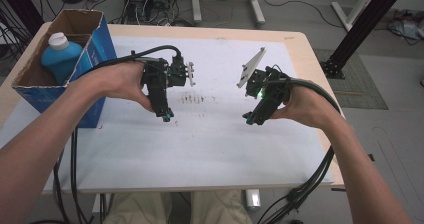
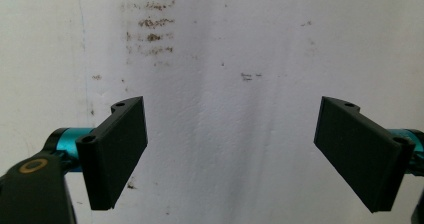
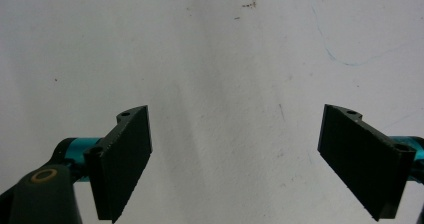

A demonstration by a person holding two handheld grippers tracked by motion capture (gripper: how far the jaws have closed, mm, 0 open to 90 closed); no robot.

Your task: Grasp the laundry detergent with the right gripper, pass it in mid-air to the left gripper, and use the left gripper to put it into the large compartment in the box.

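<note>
Meanwhile, both the left gripper (image 1: 167, 115) and right gripper (image 1: 248, 118) hover with jaws spread and empty, right of the cardboard box (image 1: 95, 59) already holding the blue bottle (image 1: 61, 58).

A white-topped table (image 1: 210, 149) bears a blue cardboard box (image 1: 95, 64) at its left edge.

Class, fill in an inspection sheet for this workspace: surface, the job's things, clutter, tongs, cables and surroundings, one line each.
Surface: white mat on a wooden table, with brown smudges near the centre.
Job's things: blue bottle with white cap, standing inside the cardboard box at the table's left edge.
Clutter: nothing seen.
Tongs: left tongs and right tongs both open, empty, pointing down above the mat.
Cables: black cables trail off the near edge.
Surroundings: grey floor, table legs, loose wires.
</note>
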